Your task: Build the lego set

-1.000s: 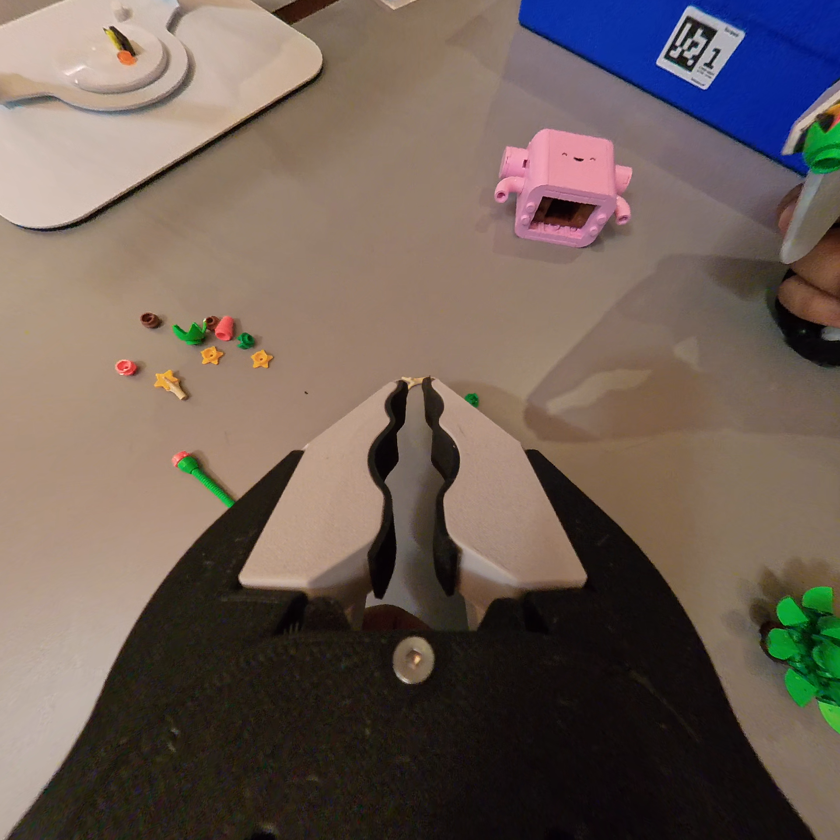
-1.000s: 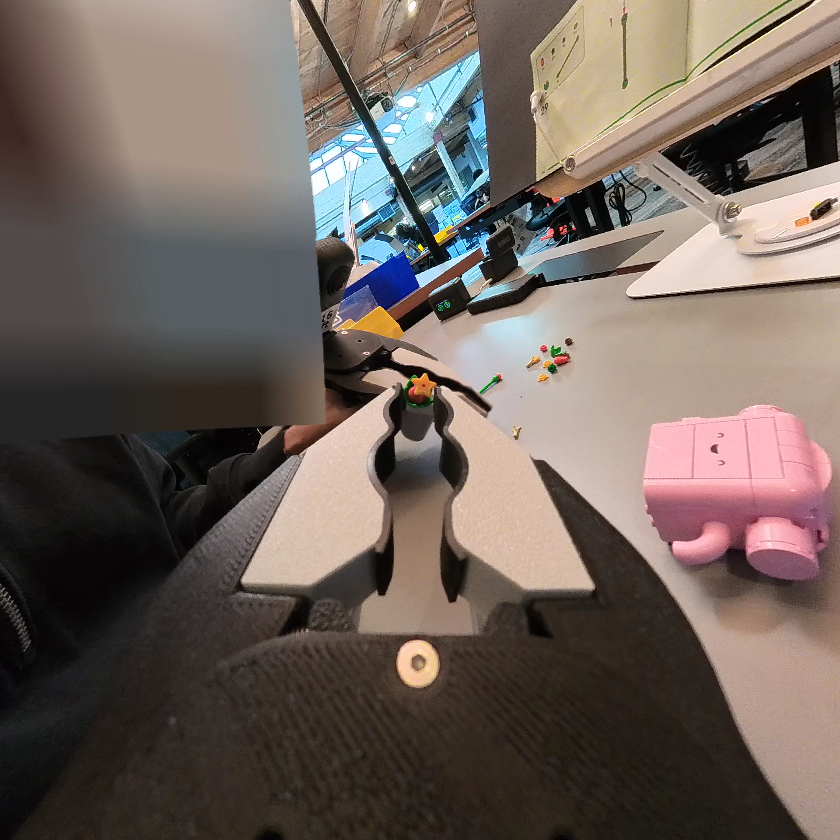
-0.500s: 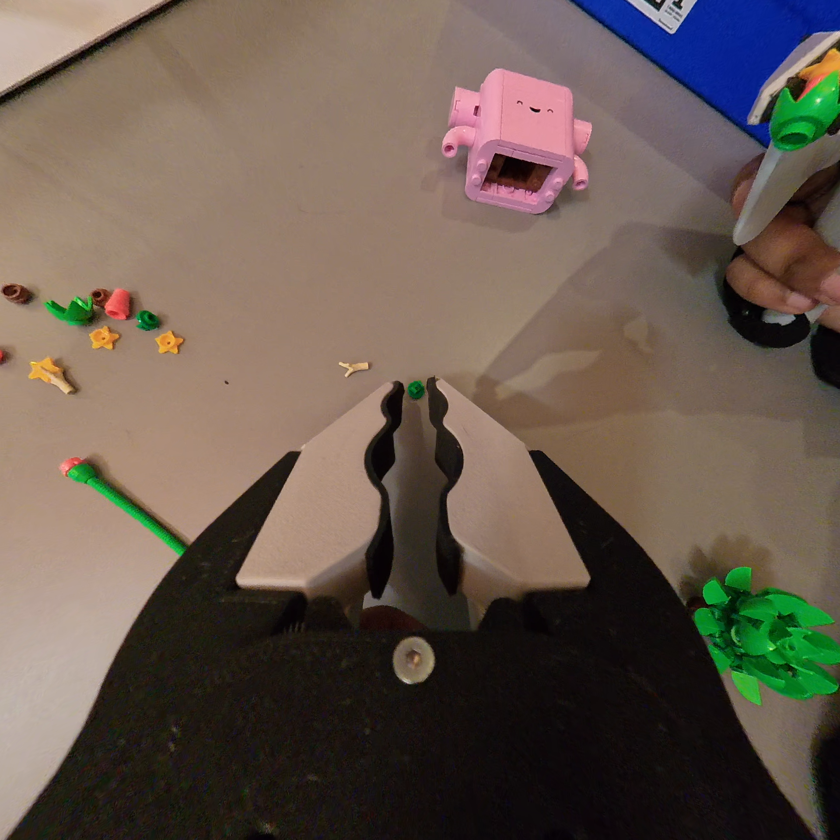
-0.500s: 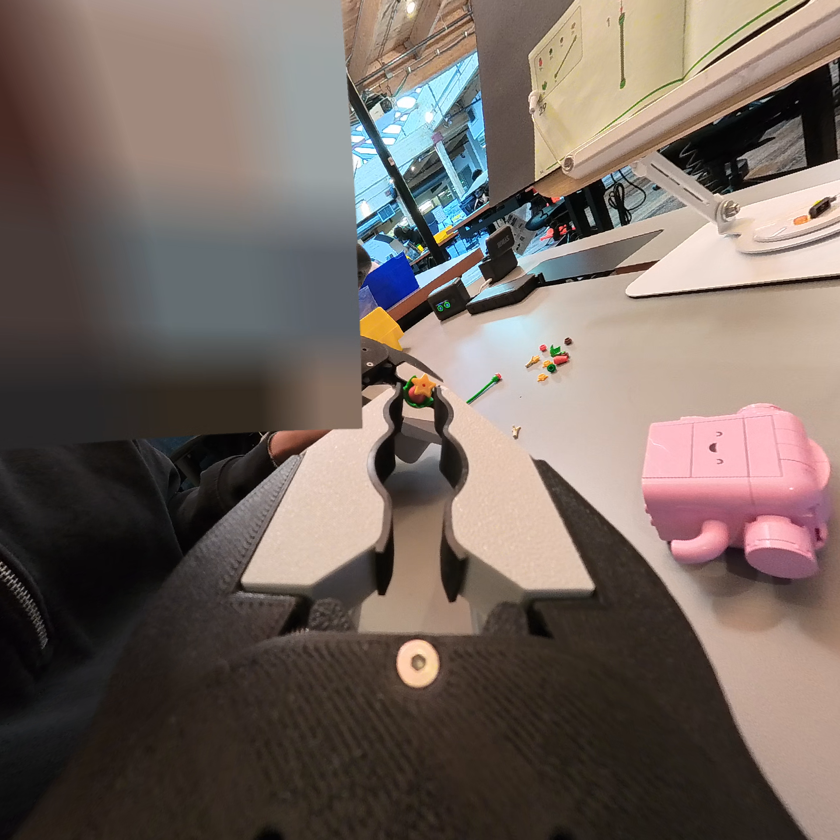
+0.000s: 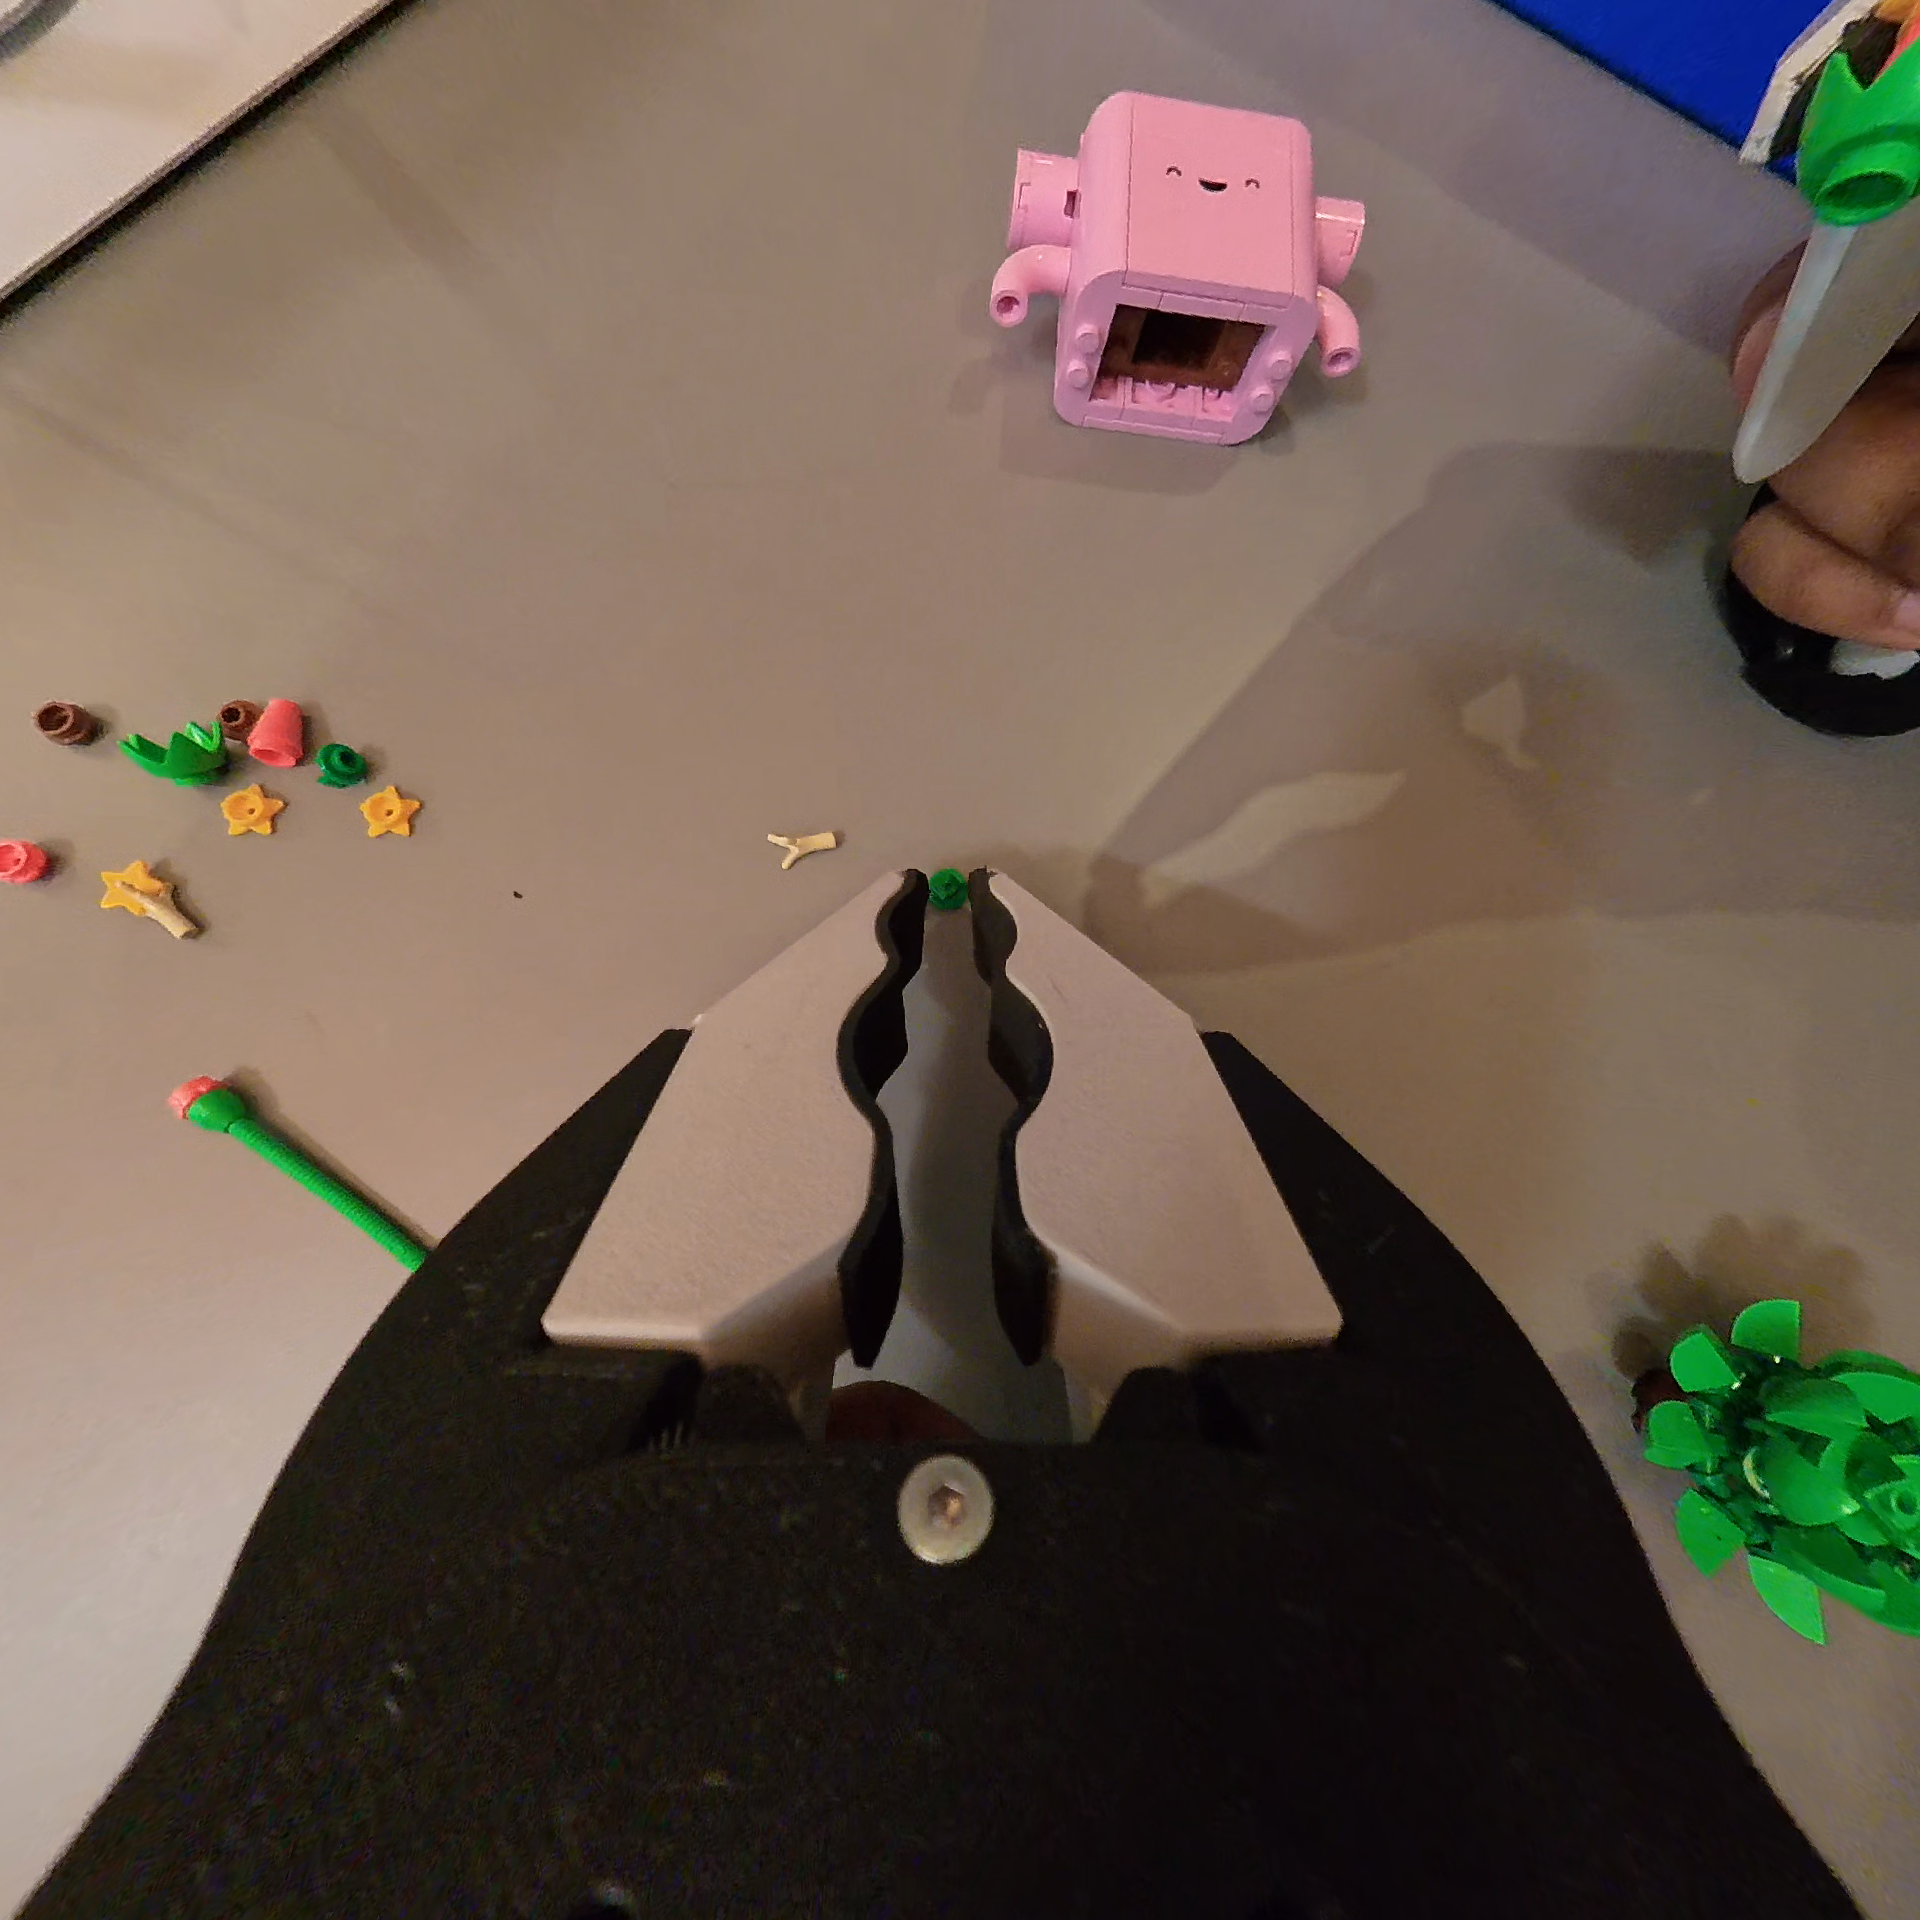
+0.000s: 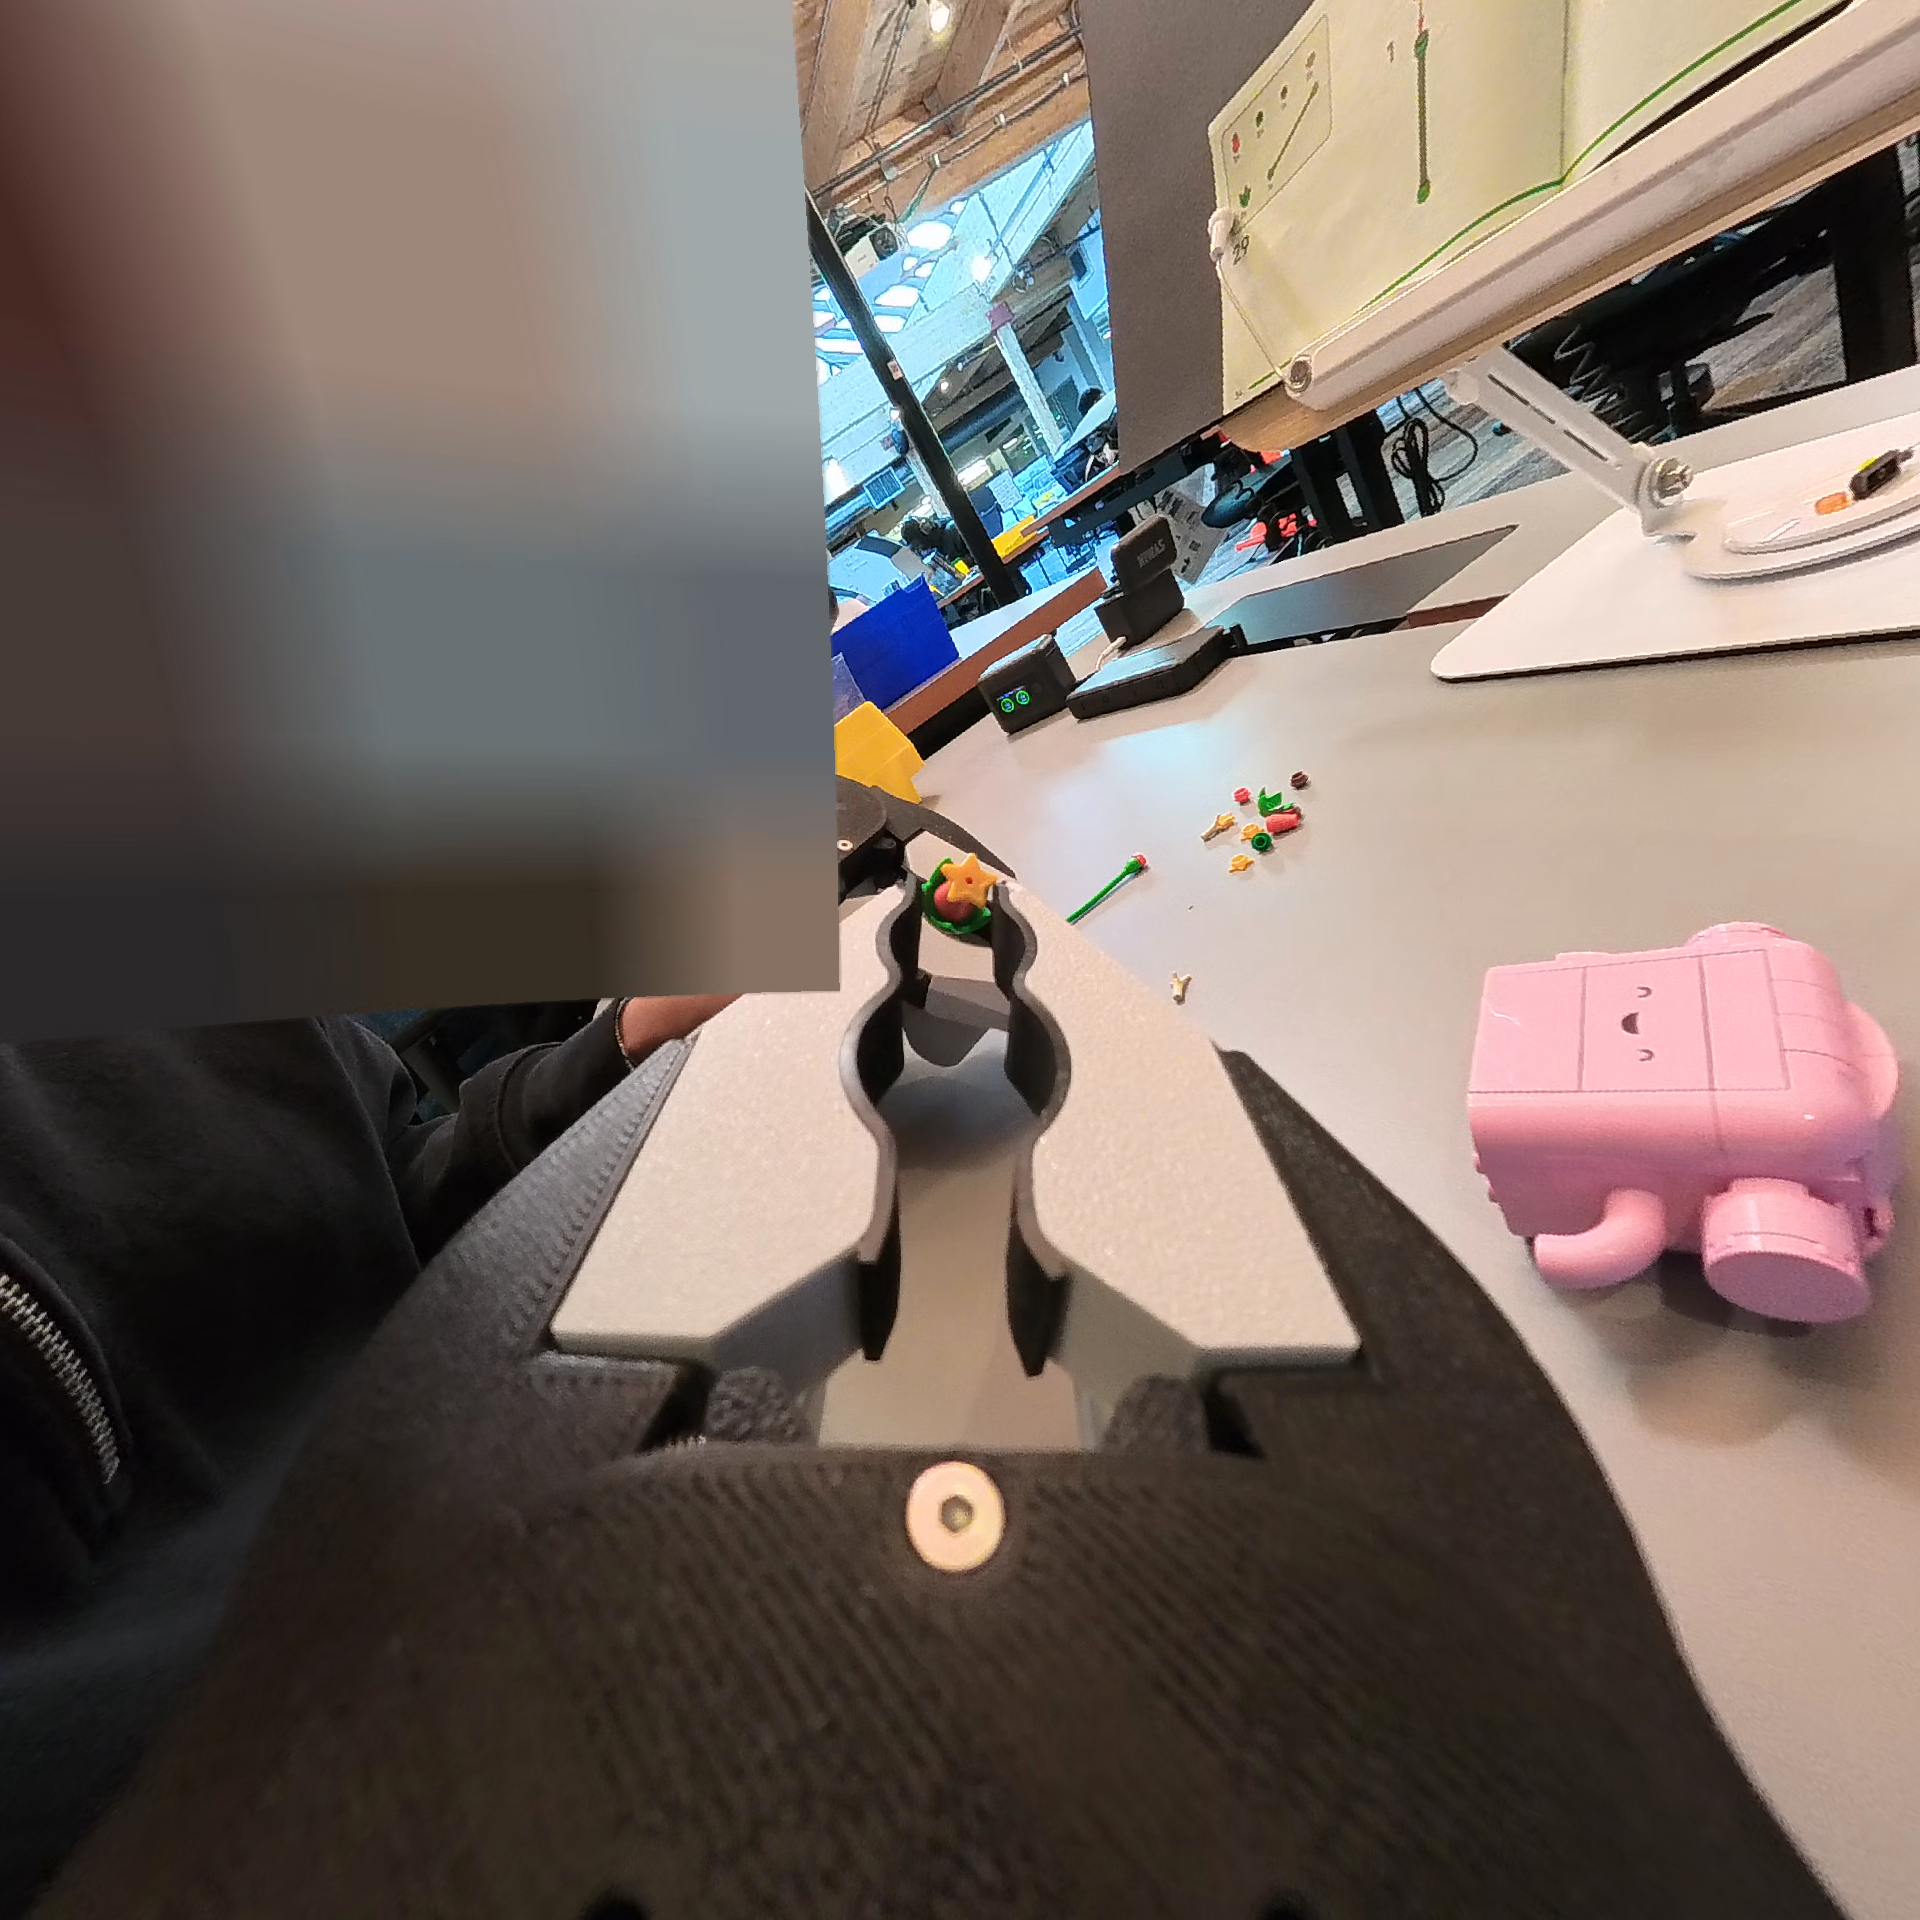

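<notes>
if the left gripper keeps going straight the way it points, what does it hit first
Most likely the small green round piece, which sits right between the left gripper fingertips on the grey table; beyond it lies bare table.

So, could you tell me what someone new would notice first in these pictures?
Probably the pink cube-shaped lego figure with a smiling face, lying on the grey table ahead of the left gripper, whose tips flank a tiny green piece. Next, the right gripper pinching a small flower bud, and bright loose pieces scattered to the left.
</notes>
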### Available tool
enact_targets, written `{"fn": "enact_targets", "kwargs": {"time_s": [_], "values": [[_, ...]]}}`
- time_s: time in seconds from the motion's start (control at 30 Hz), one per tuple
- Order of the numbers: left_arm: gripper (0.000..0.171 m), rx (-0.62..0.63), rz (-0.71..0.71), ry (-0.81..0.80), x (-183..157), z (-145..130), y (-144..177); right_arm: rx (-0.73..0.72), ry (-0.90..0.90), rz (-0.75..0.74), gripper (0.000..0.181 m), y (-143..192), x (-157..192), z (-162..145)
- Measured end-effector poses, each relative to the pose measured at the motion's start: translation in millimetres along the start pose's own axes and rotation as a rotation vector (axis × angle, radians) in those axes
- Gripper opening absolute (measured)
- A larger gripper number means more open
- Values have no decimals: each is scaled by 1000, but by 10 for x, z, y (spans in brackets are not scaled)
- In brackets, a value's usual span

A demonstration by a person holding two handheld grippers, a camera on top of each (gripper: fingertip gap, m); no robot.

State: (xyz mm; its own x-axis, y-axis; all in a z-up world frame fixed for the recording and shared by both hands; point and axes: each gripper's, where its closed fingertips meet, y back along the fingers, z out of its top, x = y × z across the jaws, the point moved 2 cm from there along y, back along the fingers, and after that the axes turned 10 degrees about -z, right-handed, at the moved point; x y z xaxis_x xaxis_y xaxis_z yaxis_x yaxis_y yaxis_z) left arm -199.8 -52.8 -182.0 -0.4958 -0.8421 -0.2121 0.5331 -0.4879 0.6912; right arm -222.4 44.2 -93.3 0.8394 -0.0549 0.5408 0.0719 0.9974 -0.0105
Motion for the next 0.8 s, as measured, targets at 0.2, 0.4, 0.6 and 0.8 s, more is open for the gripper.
{"fn": "enact_targets", "kwargs": {"time_s": [0.2,0.4,0.6,0.8], "values": [[6,-5,16,-26,7,16,8,-1,-3,1,10,3,-3,1],[5,-5,40,-62,16,28,24,1,-3,1,11,3,-3,-2],[6,-10,33,-73,14,34,30,-1,-5,2,11,6,-6,-2],[6,-3,40,-71,38,19,28,-1,-6,2,11,8,-9,-2]]}}
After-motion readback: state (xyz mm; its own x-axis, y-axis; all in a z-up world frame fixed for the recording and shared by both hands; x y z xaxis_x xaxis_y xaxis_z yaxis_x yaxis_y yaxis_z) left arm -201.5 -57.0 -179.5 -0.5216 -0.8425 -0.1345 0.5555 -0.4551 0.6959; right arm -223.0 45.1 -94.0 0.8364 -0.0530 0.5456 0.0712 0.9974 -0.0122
